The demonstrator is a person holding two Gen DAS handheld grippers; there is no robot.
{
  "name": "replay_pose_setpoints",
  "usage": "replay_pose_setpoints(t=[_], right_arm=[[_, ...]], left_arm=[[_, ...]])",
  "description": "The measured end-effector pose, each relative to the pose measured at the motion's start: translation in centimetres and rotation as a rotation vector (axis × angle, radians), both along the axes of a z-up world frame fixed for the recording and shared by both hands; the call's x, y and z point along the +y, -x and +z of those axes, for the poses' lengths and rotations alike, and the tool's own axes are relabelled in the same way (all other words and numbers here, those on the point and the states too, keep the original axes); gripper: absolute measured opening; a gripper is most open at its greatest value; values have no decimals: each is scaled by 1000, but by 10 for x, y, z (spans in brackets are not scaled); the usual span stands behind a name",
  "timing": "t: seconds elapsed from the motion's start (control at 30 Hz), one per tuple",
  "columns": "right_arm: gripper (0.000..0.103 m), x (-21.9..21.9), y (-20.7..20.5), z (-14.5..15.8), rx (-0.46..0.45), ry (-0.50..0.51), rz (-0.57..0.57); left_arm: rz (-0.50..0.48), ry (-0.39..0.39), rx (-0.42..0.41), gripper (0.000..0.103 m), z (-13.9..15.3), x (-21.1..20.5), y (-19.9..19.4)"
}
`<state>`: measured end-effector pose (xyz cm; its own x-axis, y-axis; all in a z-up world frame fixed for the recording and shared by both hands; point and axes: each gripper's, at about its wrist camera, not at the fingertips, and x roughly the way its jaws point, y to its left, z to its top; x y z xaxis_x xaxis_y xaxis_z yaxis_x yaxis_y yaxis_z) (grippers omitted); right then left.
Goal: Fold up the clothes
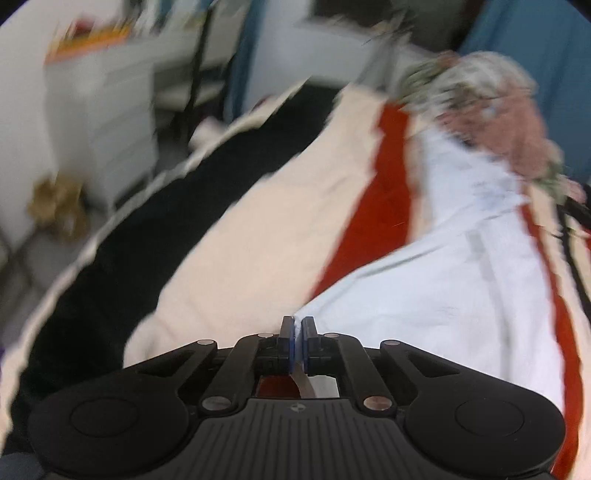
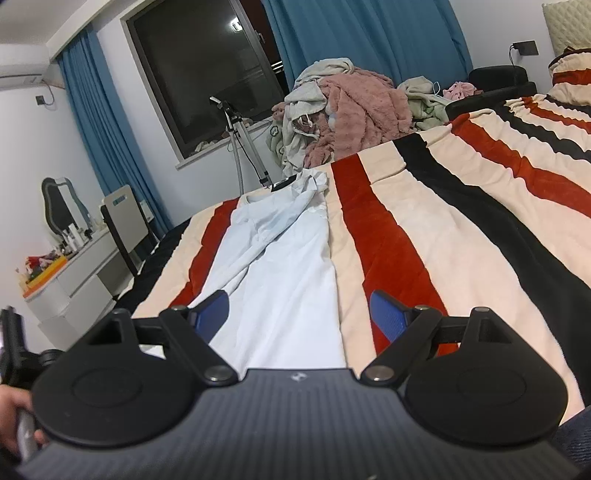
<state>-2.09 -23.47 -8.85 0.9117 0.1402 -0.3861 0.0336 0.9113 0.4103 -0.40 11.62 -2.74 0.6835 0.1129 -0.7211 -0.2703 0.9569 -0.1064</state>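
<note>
A pale blue-white shirt lies lengthwise on the striped blanket, folded narrow, collar at the far end. My right gripper is open, its blue pads spread either side of the shirt's near hem, just above it. In the blurred left wrist view, my left gripper is shut on an edge of the same shirt, with cloth pinched between the blue pads and hanging below them.
A heap of pink and grey clothes sits at the far edge of the bed. A tripod, a white dresser and a chair stand to the left of the bed. Blue curtains hang behind.
</note>
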Motion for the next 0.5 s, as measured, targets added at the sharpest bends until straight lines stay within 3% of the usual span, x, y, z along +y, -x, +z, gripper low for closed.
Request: replay_pose_setpoints(t=[0.1, 0.2, 0.37, 0.5], right_arm=[[85, -5, 1, 0, -4, -16, -10], [85, -8, -1, -1, 4, -37, -12], [85, -12, -2, -3, 12, -59, -12], [85, -14, -7, -10, 54, -99, 33]], left_arm=[[-129, -104, -138, 4, 31, -43, 38], [-272, -134, -218, 4, 43, -89, 68], [-504, -117, -162, 4, 14, -161, 84], [-580, -57, -49, 5, -18, -179, 74]])
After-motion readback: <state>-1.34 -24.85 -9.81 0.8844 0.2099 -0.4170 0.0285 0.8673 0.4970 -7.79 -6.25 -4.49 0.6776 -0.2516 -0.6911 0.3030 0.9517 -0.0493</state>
